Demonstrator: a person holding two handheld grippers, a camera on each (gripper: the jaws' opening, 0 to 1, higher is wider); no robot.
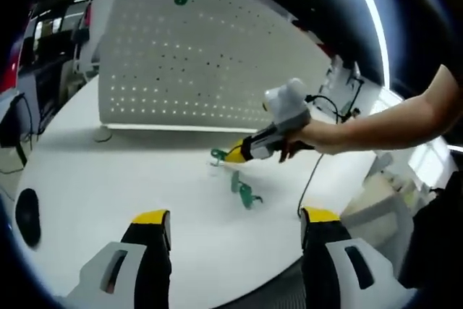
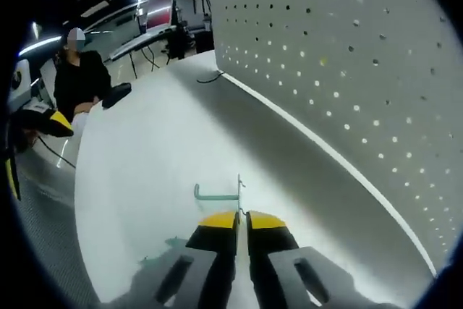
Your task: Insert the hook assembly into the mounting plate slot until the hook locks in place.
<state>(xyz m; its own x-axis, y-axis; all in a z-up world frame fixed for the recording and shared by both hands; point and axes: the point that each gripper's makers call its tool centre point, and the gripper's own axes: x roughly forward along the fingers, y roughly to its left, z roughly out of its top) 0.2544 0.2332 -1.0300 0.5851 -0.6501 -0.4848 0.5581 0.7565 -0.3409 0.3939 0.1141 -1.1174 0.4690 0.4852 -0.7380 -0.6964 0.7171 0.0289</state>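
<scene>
On a white table (image 1: 108, 193) before an upright pegboard (image 1: 195, 63), the right gripper (image 2: 242, 216) pinches a green hook (image 2: 221, 193) between closed jaws, while the left gripper (image 1: 235, 226) hovers with jaws wide open, another hook (image 1: 246, 192) lying nearby.

Left gripper view: set back at bench (image 1: 108, 179) edge, faces across toward upright pegboard (image 1: 188, 63), mid-far. Right gripper view: low, close over bench top, looks along pegboard (image 2: 347, 70) base at a slant. Shared: white bench, pegboard, green hook (image 2: 217, 195) (image 1: 219, 154).
</scene>
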